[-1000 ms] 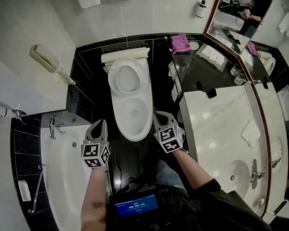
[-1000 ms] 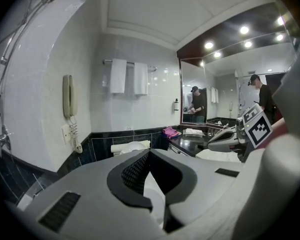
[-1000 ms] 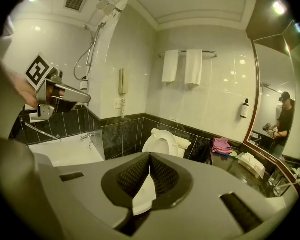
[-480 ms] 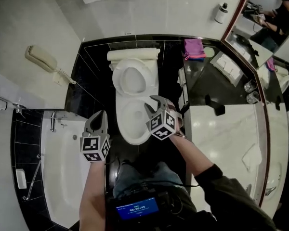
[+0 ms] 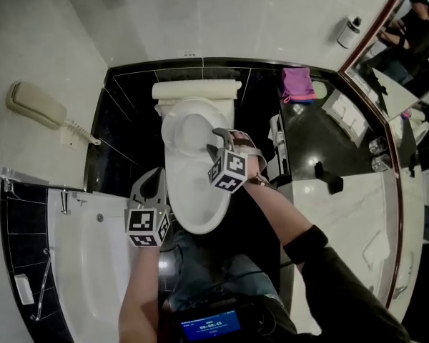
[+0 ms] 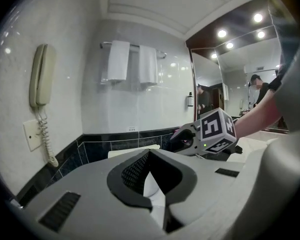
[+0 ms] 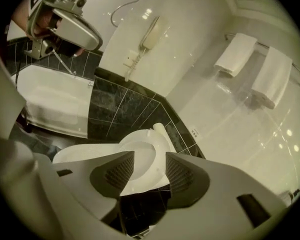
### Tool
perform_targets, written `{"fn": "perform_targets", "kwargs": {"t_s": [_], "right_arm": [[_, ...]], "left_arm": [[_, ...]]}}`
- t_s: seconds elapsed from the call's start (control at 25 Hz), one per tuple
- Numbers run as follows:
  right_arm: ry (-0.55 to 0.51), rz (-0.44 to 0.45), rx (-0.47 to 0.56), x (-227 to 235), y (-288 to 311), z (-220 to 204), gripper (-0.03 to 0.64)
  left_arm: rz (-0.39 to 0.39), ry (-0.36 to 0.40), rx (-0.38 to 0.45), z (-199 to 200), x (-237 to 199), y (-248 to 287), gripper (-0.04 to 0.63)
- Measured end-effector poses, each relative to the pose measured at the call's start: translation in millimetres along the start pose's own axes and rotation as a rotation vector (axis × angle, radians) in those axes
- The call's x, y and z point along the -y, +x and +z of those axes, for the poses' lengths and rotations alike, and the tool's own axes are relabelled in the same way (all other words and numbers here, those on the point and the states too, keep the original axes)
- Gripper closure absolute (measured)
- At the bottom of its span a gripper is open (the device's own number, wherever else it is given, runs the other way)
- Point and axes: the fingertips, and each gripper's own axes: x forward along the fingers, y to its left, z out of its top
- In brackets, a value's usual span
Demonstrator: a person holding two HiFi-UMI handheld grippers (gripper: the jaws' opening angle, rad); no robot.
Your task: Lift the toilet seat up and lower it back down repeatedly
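Observation:
The white toilet (image 5: 194, 209) stands against the black tiled wall. Its seat (image 5: 180, 131) is up and leans on the tank (image 5: 195, 89). My right gripper (image 5: 214, 143) hovers over the bowl, next to the raised seat's right edge. Its jaws have just been opening and now stand open. In the right gripper view the seat (image 7: 146, 154) shows through the gap of that gripper (image 7: 150, 170), with no pad touching it. My left gripper (image 5: 155, 177) hangs at the bowl's left rim. Its fingertips (image 6: 149, 155) meet with nothing between them.
A wall telephone (image 5: 32, 106) hangs at the left. The bathtub (image 5: 93, 263) lies below it. A marble counter (image 5: 343, 220) and a mirror fill the right side, with a pink cloth (image 5: 298, 83) on the black ledge. Towels (image 6: 127, 61) hang above the toilet.
Both grippers have moved forward toward the toilet. The right one has swung in over the bowl to the raised seat, rolled, and opened its jaws. The seat has stayed up.

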Motion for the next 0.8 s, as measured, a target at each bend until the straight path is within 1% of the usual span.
{"fn": "perform_targets", "kwargs": {"t_s": [0.08,0.16,0.4,0.64,0.72,0.8], "right_arm": [[-0.030,0.000,-0.030,13,35,1,0.399],[-0.038,0.000,-0.058,27,67,2,0.399],[-0.082,0.020,-0.138,55,151,2,0.399],[-0.158,0.040,-0.180,68,203,3,0.405],[-0.161,0.052,-0.194,69,215,-1,0.427],[-0.166,0.059,-0.204,71,225,-4,0.433]], "left_arm": [[-0.009,-0.016,-0.008,-10,-17,21,0.594],[-0.020,-0.030,-0.018,-18,-34,36,0.594],[-0.022,-0.064,-0.031,-31,-89,70,0.595],[-0.024,-0.090,-0.033,-41,-123,92,0.594],[-0.027,-0.093,-0.041,-45,-128,97,0.594],[-0.031,-0.095,-0.046,-49,-132,102,0.594]]}}
